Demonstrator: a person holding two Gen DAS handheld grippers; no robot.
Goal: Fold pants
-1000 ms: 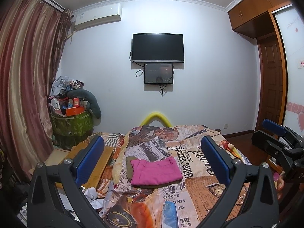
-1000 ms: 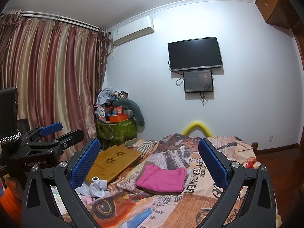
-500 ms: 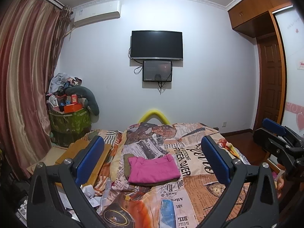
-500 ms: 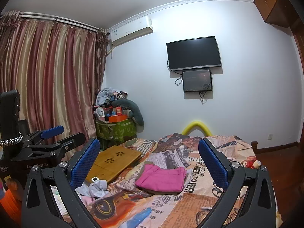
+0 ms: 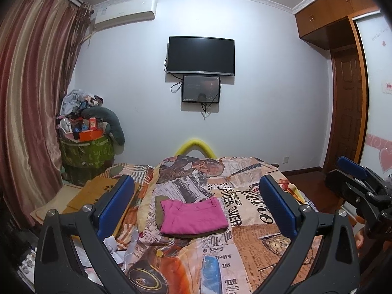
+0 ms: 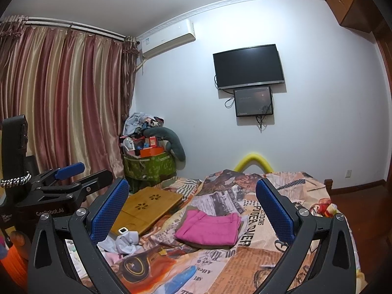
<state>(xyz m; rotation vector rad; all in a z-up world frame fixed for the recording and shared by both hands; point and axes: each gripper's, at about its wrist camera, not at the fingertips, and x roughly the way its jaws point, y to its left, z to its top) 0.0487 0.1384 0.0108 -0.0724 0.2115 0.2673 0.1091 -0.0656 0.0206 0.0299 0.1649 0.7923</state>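
the pink pants (image 5: 193, 216) lie folded on an olive garment on the bed (image 5: 257, 240). left gripper (image 5: 196, 205) and right gripper (image 6: 192, 207) hang well apart from them, jaws wide, empty. folding appears complete; next move, if any: withdraw.

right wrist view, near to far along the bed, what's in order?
Pink folded pants → yellow foam arch at the bed's far end → small monitor on the wall → TV above it.
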